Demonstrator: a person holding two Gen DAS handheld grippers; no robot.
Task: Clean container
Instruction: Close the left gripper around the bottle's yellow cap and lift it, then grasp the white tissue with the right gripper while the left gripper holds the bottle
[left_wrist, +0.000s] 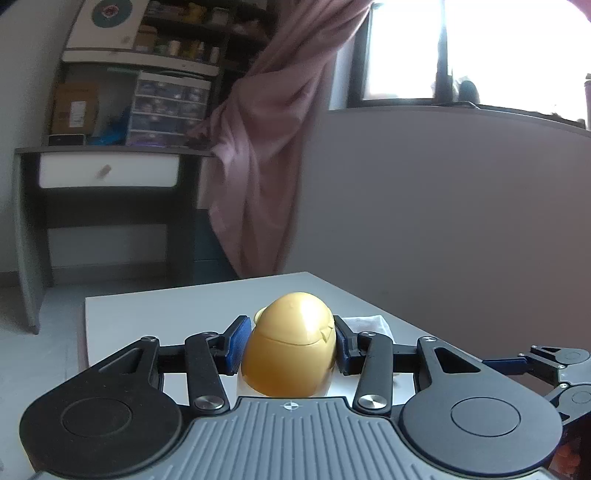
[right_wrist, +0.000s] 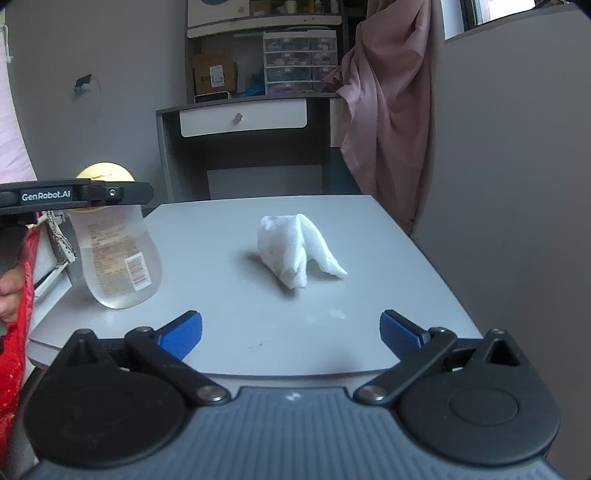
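A clear bottle (right_wrist: 118, 258) with a printed label and a rounded gold cap (left_wrist: 291, 343) stands upright near the left edge of the small grey table (right_wrist: 221, 229). My left gripper (left_wrist: 291, 345) is shut on the gold cap, with a blue pad pressed against each side. In the right wrist view it reaches in from the left at cap height. A crumpled white cloth (right_wrist: 295, 251) lies mid-table, to the right of the bottle. My right gripper (right_wrist: 291, 332) hovers open over the table's near edge with nothing between its fingers, a short way before the cloth.
A grey wall (right_wrist: 517, 184) runs close along the table's right side. A pink curtain (right_wrist: 388, 110) hangs behind the far right corner. A desk with a white drawer (right_wrist: 243, 118) and shelves stands beyond. A person's hand and red sleeve (right_wrist: 14, 314) are at the left.
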